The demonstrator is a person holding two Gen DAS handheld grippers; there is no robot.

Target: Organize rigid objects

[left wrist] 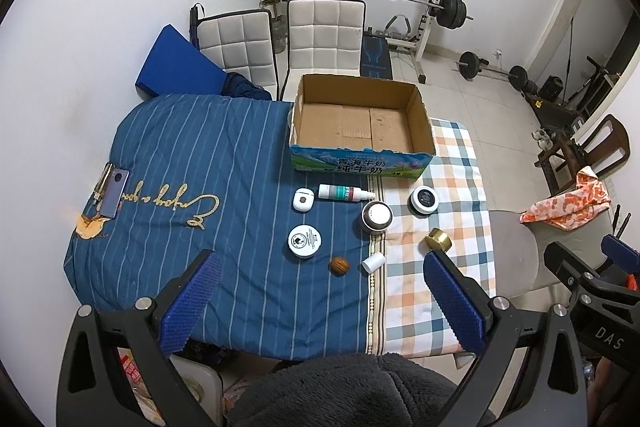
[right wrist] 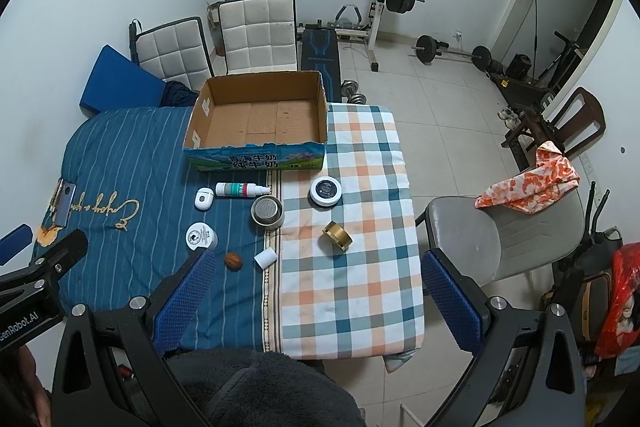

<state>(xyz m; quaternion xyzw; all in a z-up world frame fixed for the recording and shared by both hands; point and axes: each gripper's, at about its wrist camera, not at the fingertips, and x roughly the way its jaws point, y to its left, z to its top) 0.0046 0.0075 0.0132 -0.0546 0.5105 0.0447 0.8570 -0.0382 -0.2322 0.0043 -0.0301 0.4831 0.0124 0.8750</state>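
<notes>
Cardboard box (left wrist: 362, 121) sits empty at the table's far edge in the left wrist view; the spray bottle (left wrist: 345, 193), jars and walnut (left wrist: 339, 264) lie scattered just in front of it. The left gripper (left wrist: 320, 301) hangs wide open, holding nothing.

From the right wrist, the right gripper (right wrist: 316, 301) is equally spread and empty above the near edge. The brass ring (right wrist: 337, 235) (lying tilted on soft bedding) could roll off when pinched.

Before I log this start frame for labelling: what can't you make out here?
- Spray bottle label: too small to read, both views.
- Phone at the table's left: partly covered by its clip; cut by the left tool in the right wrist view.
- Walnut-like brown object: too small to identify.
- Red bag: clipped by the fisheye rim.
</notes>
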